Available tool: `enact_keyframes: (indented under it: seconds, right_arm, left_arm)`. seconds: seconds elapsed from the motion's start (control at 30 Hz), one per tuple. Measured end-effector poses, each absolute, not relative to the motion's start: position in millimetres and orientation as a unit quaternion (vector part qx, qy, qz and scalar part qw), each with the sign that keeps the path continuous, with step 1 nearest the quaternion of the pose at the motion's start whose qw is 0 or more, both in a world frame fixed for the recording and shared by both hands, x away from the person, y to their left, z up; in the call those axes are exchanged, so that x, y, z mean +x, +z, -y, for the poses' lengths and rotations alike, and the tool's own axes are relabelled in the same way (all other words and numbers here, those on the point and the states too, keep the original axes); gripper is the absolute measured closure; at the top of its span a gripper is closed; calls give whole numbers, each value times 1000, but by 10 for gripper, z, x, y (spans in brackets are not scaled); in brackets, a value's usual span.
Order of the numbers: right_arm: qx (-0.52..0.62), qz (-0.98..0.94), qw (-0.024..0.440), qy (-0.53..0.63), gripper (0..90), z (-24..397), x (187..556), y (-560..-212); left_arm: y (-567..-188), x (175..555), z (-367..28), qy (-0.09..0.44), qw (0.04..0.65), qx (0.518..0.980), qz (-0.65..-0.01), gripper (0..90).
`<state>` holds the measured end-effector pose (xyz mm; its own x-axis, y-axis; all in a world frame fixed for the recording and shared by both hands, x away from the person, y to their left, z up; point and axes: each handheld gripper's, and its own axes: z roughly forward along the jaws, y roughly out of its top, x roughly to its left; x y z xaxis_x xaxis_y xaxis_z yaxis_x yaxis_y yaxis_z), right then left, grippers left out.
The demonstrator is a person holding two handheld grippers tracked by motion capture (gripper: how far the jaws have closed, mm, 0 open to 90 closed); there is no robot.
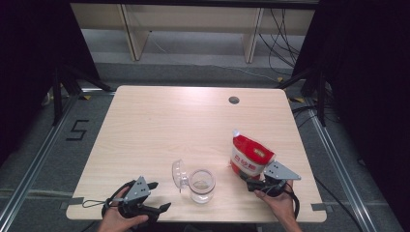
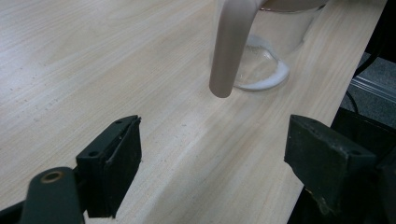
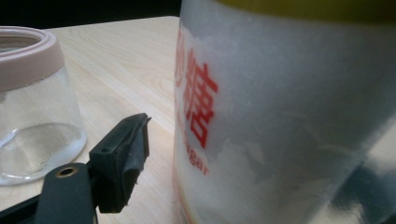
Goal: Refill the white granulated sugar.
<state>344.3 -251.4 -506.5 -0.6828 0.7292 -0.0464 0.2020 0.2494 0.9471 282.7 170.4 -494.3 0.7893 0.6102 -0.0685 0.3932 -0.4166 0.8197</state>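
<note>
The sugar bag (image 1: pixel 250 158) stands upright near the table's (image 1: pixel 159 125) right front edge, just right of the glass jar (image 1: pixel 201 185), whose lid (image 1: pixel 179 174) hangs flipped open. The right gripper (image 1: pixel 261 182) sits at the bag's base, its jaws spread wide around the pouch; I can't see the pads pressing in. The left gripper (image 1: pixel 155 195) waits released and empty, left of the jar. That pouch looks soft, slick and bottom-heavy, with loose sugar that will likely shift. I'd pinch it mid-body, where the film stays taut, not the floppy top.
</note>
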Motion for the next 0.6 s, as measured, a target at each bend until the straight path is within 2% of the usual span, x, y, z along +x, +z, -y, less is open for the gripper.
enact_keyframes:
  seconds: [0.07, 0.13, 0.37, 0.53, 0.57, 0.6]
  right_arm:
    - [292, -751, 267, 529, 246, 2522, 3474, -5073]
    - [300, -748, 255, 535, 254, 2507, 3470, -5077]
    - [302, -739, 265, 542, 275, 2543, 3508, -5089]
    - [320, -726, 238, 560, 286, 2553, 3538, -5109]
    - [312, -731, 260, 548, 304, 2570, 3560, -5110]
    - [313, -730, 259, 549, 309, 2568, 3558, -5111]
  left_arm:
    - [-4944, 2825, -1705, 120, 446, 833, -304, 185]
    - [-4948, 2826, -1703, 120, 448, 833, -303, 185]
    - [-4938, 2834, -1722, 124, 434, 842, -296, 186]
    - [-4945, 2826, -1711, 118, 442, 836, -303, 186]
    - [-4945, 2826, -1711, 118, 442, 836, -302, 186]
    - [-4945, 2827, -1711, 118, 441, 837, -301, 186]
